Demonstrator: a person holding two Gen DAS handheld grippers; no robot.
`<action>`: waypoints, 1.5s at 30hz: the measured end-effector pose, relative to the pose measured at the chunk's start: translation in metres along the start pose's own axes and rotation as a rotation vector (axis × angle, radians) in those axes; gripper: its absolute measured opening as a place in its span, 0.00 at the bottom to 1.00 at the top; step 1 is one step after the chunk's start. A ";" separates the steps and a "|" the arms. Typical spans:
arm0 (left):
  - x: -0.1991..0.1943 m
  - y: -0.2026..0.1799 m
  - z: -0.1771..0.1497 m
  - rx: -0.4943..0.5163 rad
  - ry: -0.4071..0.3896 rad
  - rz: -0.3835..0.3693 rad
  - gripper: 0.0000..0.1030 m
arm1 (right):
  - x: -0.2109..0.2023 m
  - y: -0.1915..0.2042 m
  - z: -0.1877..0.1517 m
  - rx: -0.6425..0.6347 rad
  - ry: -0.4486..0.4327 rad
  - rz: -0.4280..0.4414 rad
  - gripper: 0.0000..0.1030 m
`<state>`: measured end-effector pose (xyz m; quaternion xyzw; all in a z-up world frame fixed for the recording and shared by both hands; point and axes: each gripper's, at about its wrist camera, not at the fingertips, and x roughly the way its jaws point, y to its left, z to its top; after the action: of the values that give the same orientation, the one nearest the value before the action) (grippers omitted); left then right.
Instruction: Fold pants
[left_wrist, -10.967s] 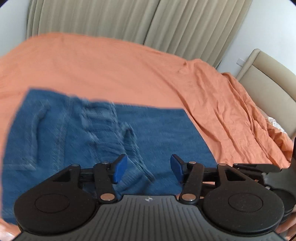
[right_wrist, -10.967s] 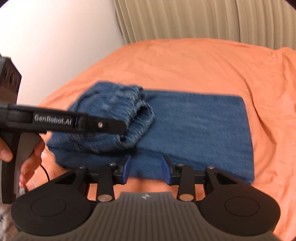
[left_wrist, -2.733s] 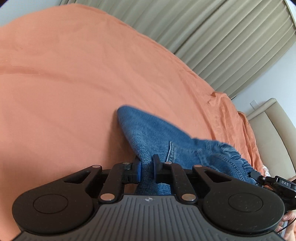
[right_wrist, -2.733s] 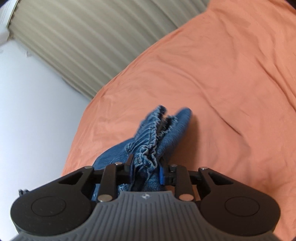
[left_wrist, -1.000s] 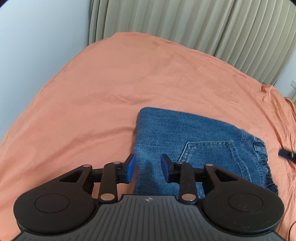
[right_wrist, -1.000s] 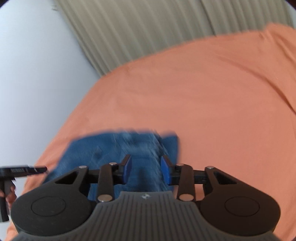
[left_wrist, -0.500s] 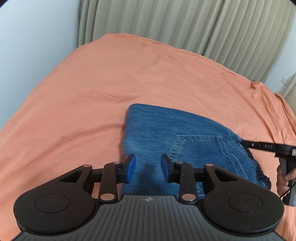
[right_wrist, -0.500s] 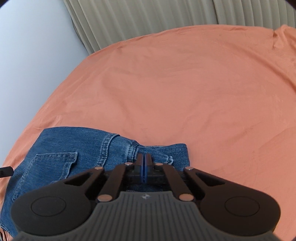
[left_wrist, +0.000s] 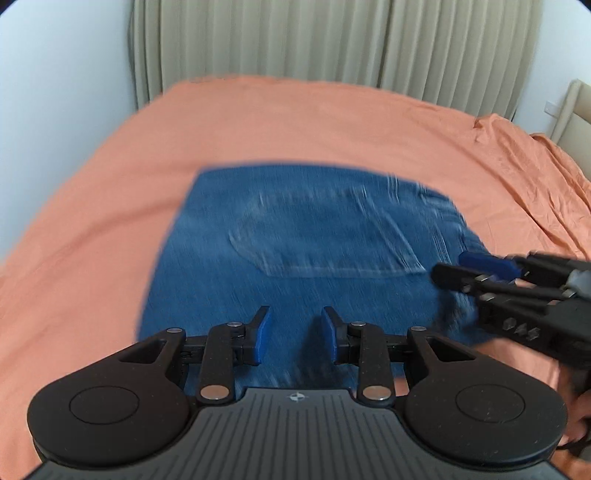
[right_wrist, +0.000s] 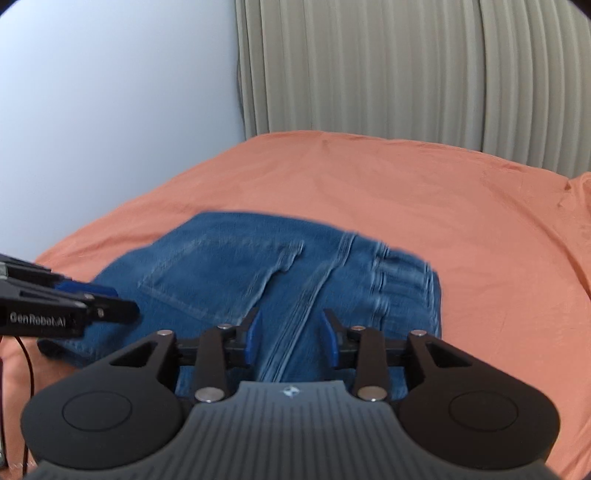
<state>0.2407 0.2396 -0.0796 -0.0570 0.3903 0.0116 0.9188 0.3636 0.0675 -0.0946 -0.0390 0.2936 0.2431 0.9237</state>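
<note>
On the bed (left_wrist: 332, 122), which is wearing a soft, faintly creased orange sheet, the pants (left_wrist: 314, 240) are lying folded into a compact, roughly rectangular denim block, back pocket stitching facing up and the gathered waistband sitting along the right-hand edge. The left gripper (left_wrist: 294, 338) is hovering over the near edge of the denim with its blue-padded black fingers (left_wrist: 261, 334) standing moderately apart, nothing pinched between them. The right gripper (right_wrist: 290, 336) is poised over the thick seam beside the waistband, its jaws opening, and the cloth is lying beneath them rather than gripped. Behind the bed, ribbed beige curtains (right_wrist: 406, 74) are hanging in vertical pleats next to a plain pale wall (right_wrist: 110, 92). Motion blur is softening the denim weave.
</note>
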 end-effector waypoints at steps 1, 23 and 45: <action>0.002 0.002 -0.004 -0.023 0.017 0.005 0.35 | 0.004 0.001 -0.006 0.014 0.018 -0.004 0.32; -0.081 -0.024 -0.005 -0.167 -0.094 0.084 0.52 | -0.076 0.006 0.021 0.087 0.000 -0.005 0.63; -0.216 -0.122 -0.083 0.004 -0.316 0.262 0.96 | -0.288 0.022 -0.055 0.081 -0.196 -0.099 0.78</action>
<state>0.0391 0.1144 0.0306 -0.0015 0.2452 0.1389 0.9595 0.1197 -0.0476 0.0232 0.0080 0.2093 0.1878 0.9596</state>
